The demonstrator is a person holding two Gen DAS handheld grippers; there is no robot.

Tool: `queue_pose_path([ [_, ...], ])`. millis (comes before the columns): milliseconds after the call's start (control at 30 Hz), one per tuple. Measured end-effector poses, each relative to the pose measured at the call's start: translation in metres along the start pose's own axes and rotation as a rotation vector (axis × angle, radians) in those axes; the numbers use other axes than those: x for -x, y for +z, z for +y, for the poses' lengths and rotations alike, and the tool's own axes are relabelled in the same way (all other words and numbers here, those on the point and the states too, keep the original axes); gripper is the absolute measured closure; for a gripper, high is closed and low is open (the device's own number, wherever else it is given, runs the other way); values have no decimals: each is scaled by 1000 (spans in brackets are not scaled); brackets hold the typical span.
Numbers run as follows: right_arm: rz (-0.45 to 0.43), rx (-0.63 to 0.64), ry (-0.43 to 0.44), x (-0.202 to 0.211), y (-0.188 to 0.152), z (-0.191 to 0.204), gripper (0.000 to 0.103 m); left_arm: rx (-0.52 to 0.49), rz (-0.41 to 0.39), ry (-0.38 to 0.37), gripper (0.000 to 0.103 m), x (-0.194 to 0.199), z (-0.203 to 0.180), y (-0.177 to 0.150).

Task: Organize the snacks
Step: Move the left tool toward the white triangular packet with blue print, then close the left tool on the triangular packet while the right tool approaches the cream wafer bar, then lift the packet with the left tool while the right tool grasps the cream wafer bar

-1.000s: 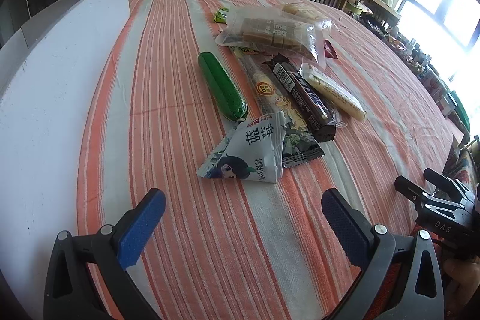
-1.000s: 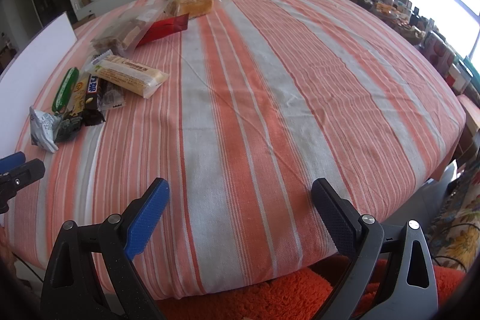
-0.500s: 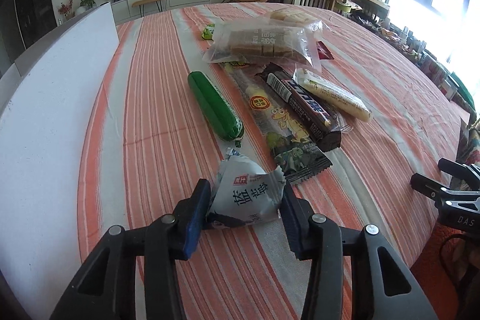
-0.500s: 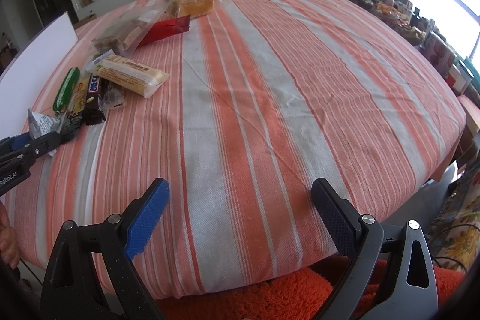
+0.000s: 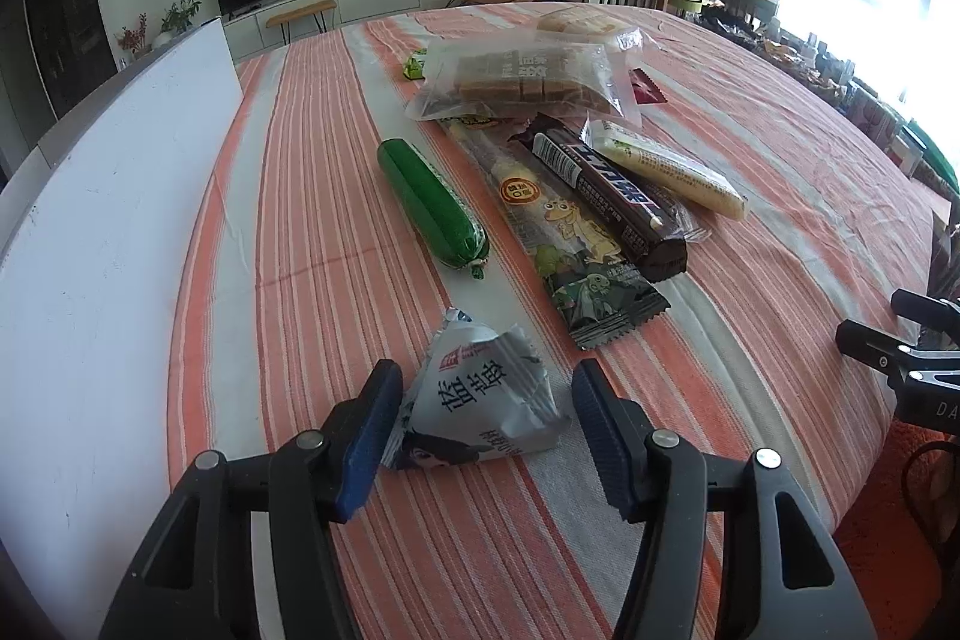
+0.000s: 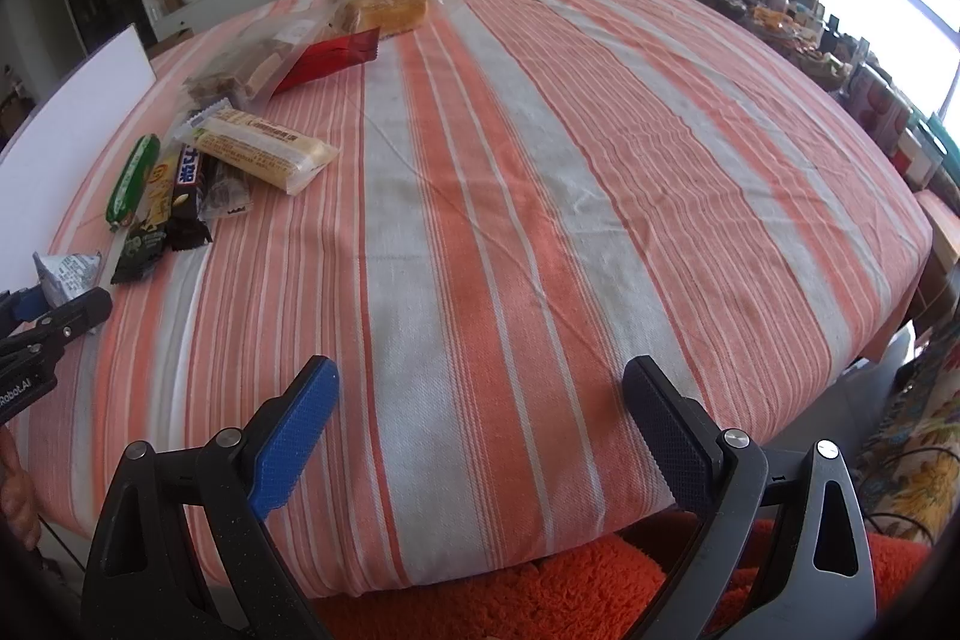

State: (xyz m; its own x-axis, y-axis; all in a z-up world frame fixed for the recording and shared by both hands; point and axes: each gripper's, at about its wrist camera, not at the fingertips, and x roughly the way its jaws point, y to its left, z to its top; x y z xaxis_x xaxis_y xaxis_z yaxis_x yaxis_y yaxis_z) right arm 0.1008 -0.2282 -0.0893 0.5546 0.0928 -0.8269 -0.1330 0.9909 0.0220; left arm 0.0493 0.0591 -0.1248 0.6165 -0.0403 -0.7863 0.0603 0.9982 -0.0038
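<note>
on the grey triangular pouch [image 5: 480, 403]: large dark characters "蓝莓", a small red logo above them, smaller print illegible. on the dark brown bar wrapper [image 5: 606, 193]: a barcode and white characters, not legible. on the long clear wrapper with cartoon frogs [image 5: 564, 244]: a round orange seal, text too small. on the left gripper [image 6: 36, 340] body, right wrist view: "robot.ai". on the right gripper [image 5: 900, 352] body, left wrist view: "da", cut off.
</note>
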Motion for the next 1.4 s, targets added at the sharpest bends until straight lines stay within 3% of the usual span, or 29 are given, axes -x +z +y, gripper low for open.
queue_pose_path([
  [100,1,0,-1,0,0,0,5,-1,-7,5,41,0,0,-1],
  [200,1,0,-1,0,0,0,5,19,0,15,32,-1,3,-1],
  [400,0,0,0,0,0,0,5,15,5,13,32,-1,4,0],
  [500,3,2,1,0,0,0,5,-12,-9,-14,53,3,-1,-2],
  [600,3,4,2,0,0,0,5,-36,-13,7,57,5,-10,-2],
  [700,10,13,13,-1,1,0,5,-4,-6,-33,62,9,-7,-3],
  [867,20,-36,179,6,22,-10,7,40,-33,-89,65,25,3,-3],
  [1000,20,173,225,-2,69,24,8,77,-39,-131,66,31,11,-3],
  [1100,72,300,297,-26,104,54,10,94,-50,-163,66,40,13,-2],
  [1300,190,326,432,-70,145,93,11,91,-75,-206,66,68,14,-1],
  [1367,245,327,465,-78,146,96,52,88,-89,-212,66,79,15,-1],
  [1400,266,315,479,-79,145,93,65,89,-98,-216,66,83,17,-2],
])
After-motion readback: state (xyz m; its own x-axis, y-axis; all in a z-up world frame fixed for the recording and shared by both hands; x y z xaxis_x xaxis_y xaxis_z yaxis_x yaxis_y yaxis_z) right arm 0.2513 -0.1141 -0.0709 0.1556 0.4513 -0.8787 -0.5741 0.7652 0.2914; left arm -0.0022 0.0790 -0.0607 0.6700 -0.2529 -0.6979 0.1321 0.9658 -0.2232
